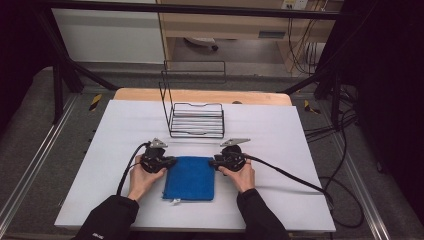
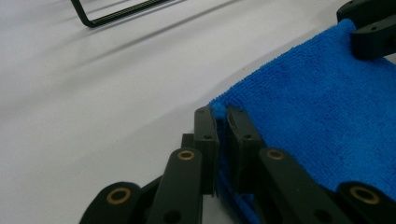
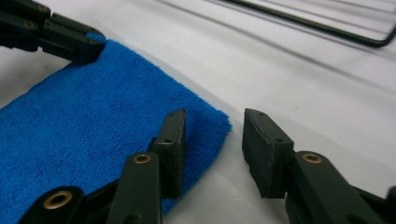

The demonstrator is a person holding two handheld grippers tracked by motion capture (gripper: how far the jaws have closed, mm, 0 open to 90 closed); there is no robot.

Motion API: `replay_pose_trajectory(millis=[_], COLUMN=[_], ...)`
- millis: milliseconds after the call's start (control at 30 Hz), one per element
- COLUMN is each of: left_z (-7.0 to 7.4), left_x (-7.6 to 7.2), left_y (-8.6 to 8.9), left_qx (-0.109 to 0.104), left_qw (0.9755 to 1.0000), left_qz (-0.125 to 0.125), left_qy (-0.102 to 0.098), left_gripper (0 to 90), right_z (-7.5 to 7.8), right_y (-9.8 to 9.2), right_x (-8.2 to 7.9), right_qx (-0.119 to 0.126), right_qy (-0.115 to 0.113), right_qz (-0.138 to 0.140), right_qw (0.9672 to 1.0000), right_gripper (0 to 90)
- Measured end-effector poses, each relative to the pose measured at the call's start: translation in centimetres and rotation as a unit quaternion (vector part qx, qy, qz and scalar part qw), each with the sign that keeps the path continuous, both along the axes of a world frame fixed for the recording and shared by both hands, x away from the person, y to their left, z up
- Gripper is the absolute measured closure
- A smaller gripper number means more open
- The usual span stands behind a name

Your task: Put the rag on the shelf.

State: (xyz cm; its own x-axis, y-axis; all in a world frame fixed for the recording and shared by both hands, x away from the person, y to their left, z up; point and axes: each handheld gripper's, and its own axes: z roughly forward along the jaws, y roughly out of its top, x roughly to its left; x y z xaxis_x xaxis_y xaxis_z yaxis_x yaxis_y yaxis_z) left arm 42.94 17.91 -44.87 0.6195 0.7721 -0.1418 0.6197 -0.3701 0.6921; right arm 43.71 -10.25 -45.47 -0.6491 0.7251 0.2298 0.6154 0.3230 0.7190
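White sheeting covers the counter [image 1: 280, 135], and in the high view we see a black wire rack [image 1: 196, 120] standing at upper centre, with dark framing, cables and pale furniture behind it. Below the rack, at lower centre of the frame, a blue cloth [image 1: 190, 178] lies flat. Our left hand-held gripper [image 1: 171, 161] sits at the cloth's upper left corner and our right hand-held gripper [image 1: 215, 163] at its upper right corner, each held in a hand coming up from the bottom edge, dark sleeves at the wrists. A cable trails from each one.

From the left gripper view, we see the left hand-held gripper [image 2: 222, 122] pinching a corner of the blue cloth [image 2: 327, 126], the jaws nearly together with a sliver of blue between them. Most of the cloth spreads across the right half of the frame. At upper right the other gripper [image 2: 371, 28] meets the cloth's far corner, and a bar of the rack [image 2: 116, 14] shows at upper left.

From the right gripper view, the right hand-held gripper [image 3: 214, 135] stands partly apart, straddling the cloth's [image 3: 93, 121] near corner: one jaw lies over the fabric, the other beside it on bare counter, not yet clamped. At upper left, the other gripper [image 3: 79, 44] holds the far corner. Rack wire [image 3: 327, 25] crosses the upper right.
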Motion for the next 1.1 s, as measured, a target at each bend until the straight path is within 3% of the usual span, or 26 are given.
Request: replay_pose_trajectory(millis=[133,433,567,667,800,1100], left_z=[0.0,-0.1,-0.1,0.0,0.6,2.4], left_x=[0.0,-0.1,-0.1,-0.1,-0.4,-1.7], left_y=[0.0,0.0,0.3,0.5,0.8,1.5], left_qx=[-0.001,-0.001,-0.013,-0.022,-0.031,-0.051], left_qw=[1.0,1.0,0.9999,0.9997,0.9994,0.9978], left_qz=[-0.001,0.0,0.003,0.006,0.004,0.0], left_qy=[-0.002,-0.007,0.0,0.002,-0.01,-0.043], left_gripper=[83.3,83.4,84.0,84.7,84.9,84.9], right_z=[0.0,0.0,0.2,0.2,0.7,2.4], right_y=[0.2,0.2,0.2,0.1,0.0,-0.4], right_x=[0.0,0.0,0.1,0.1,-0.1,-1.0], right_qx=[0.001,0.019,0.022,0.026,0.036,0.069], right_qy=[0.006,0.044,0.051,0.051,0.048,0.008], right_qz=[-0.012,-0.018,-0.019,-0.019,-0.022,-0.01], right_qw=[0.9999,0.9987,0.9983,0.9982,0.998,0.9975], right_gripper=[69.3,84.0,85.9,86.3,86.3,86.4])
